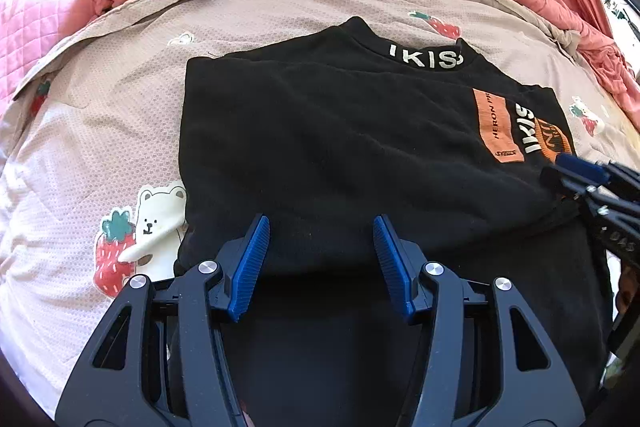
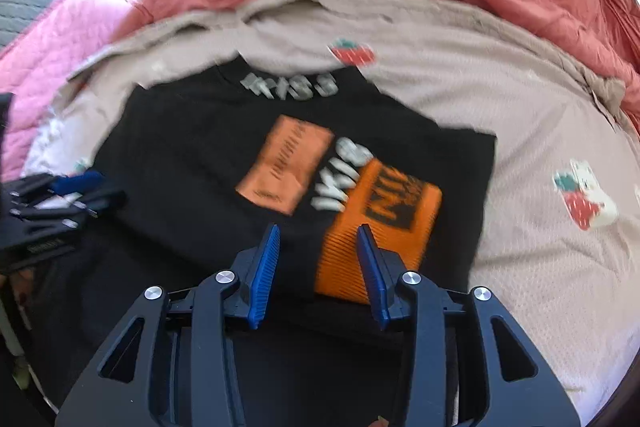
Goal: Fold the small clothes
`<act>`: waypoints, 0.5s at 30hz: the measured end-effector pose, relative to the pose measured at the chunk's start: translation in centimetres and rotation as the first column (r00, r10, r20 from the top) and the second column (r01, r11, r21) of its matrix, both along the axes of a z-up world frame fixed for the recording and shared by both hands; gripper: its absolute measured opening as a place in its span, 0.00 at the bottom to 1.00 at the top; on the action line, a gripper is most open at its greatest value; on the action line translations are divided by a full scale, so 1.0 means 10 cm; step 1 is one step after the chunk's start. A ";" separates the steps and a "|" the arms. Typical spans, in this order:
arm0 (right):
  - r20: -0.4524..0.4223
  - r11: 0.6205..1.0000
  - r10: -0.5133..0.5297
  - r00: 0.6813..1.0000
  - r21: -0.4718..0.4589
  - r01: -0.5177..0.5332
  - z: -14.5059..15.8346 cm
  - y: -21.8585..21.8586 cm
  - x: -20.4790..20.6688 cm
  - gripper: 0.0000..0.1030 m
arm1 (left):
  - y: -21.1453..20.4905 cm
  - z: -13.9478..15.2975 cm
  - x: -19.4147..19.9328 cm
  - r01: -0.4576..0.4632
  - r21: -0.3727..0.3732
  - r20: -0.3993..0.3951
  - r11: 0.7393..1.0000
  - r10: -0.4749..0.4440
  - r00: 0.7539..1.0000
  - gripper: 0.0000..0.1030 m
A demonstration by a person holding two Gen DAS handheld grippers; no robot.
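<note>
Black shirt lies folded on bed cover, collar far, hem near. Both claws half-open, empty: left claw at near-left edge, right claw nearer orange print.

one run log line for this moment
black shirt: folded on bedspread | left hand-held gripper: open, empty | right hand-held gripper: open, empty

Two wrist cameras, close, angled down, sharing the black shirt
</note>
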State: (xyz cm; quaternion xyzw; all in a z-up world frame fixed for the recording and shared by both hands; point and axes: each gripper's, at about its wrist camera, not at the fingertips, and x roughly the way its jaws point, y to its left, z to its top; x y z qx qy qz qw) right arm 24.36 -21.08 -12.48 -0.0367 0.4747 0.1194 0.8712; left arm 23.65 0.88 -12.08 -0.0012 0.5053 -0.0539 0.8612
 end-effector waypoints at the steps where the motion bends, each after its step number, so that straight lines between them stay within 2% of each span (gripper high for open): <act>1: -0.021 1.000 -0.013 1.000 -0.013 0.012 -0.05 -0.03 0.01 0.41 | 0.01 -0.01 -0.01 0.001 -0.005 0.000 1.000 -0.001 1.000 0.45; 4: -0.045 0.999 -0.027 0.999 0.030 0.028 -0.12 -0.13 0.01 0.43 | 0.04 -0.02 -0.03 0.005 -0.019 -0.001 1.000 -0.005 1.000 0.46; 9: -0.038 1.000 -0.020 0.999 0.010 0.020 -0.13 -0.10 -0.01 0.45 | 0.03 -0.04 -0.03 0.007 -0.016 0.000 1.000 -0.007 1.000 0.46; 15: -0.040 0.999 -0.020 0.999 0.032 0.022 -0.05 -0.12 -0.02 0.49 | 0.02 0.00 -0.03 0.005 -0.015 -0.006 1.000 -0.005 1.000 0.46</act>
